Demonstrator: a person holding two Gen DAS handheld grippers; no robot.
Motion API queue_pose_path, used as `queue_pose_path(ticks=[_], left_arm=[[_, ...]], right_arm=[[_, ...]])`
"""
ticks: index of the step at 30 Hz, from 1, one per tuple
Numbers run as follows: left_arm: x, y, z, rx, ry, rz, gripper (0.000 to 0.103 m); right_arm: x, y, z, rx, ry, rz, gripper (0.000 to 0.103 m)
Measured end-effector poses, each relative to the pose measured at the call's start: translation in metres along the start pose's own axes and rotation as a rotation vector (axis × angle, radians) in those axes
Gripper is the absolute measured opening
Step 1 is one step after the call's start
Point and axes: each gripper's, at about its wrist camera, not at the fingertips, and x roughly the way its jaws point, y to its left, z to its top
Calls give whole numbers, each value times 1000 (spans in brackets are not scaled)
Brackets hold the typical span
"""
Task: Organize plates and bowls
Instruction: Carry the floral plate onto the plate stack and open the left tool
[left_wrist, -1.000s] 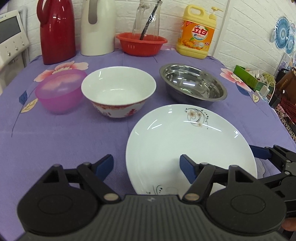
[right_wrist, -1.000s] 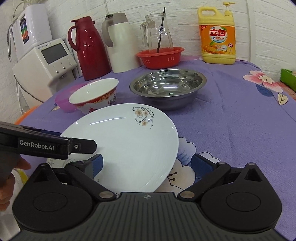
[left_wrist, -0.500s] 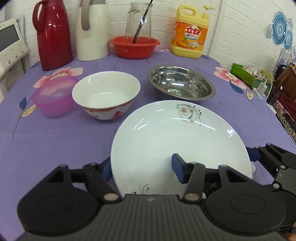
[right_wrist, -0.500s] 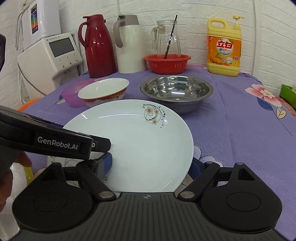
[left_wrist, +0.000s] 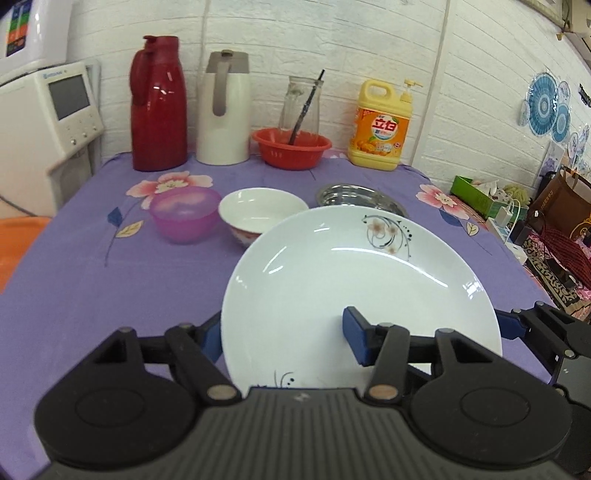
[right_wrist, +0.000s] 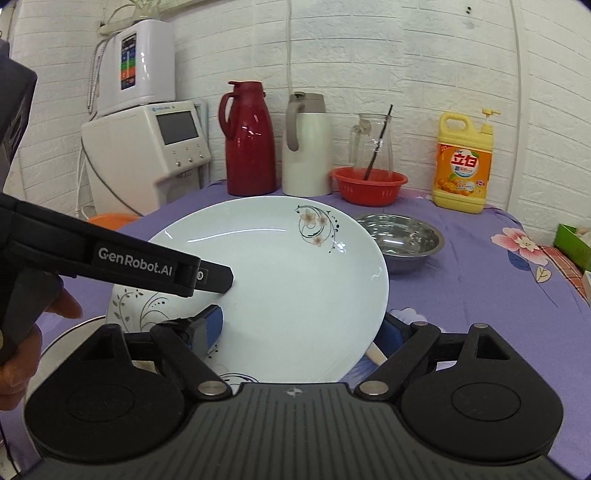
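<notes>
White plate (left_wrist: 354, 280) is being held clear of the purple tablecloth (left_wrist: 74, 295), over its near edge. Left gripper (left_wrist: 284, 338) is pinching the plate's near rim, jaws partly closed on it. Right gripper (right_wrist: 303, 328) is clamping the same rim alongside. White bowl (left_wrist: 258, 210), pink bowl (left_wrist: 184, 214) and steel bowl (right_wrist: 402, 236) are sitting mid-cloth.

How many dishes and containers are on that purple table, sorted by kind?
Plates: 1, the white flowered plate, held up over the table
Bowls: 4 (pink plastic bowl, white china bowl, steel bowl, red basket bowl)
Thermos jugs: 2 (red thermos, white thermos)
Glass pitchers: 1
Detergent bottles: 1
Total: 9
</notes>
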Motion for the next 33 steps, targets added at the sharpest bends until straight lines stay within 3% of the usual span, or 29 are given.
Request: queue_pose_path(ticks=[10,19,29,33], left_arm=[[-61,49,-66,-84,-8,142,51],[-58,64,-96,-124,8,118,53],[-52,68,-98,-101,-13,102,60],[-49,64,-96,-83,-12,98,62]], right_arm=[[-9,74,-30,-40,76,150,103],[-9,91,-46,-79,99,130,103],[-7,92,-46,-73,100,132,103],[-8,98,-48,-136,76,65,103]])
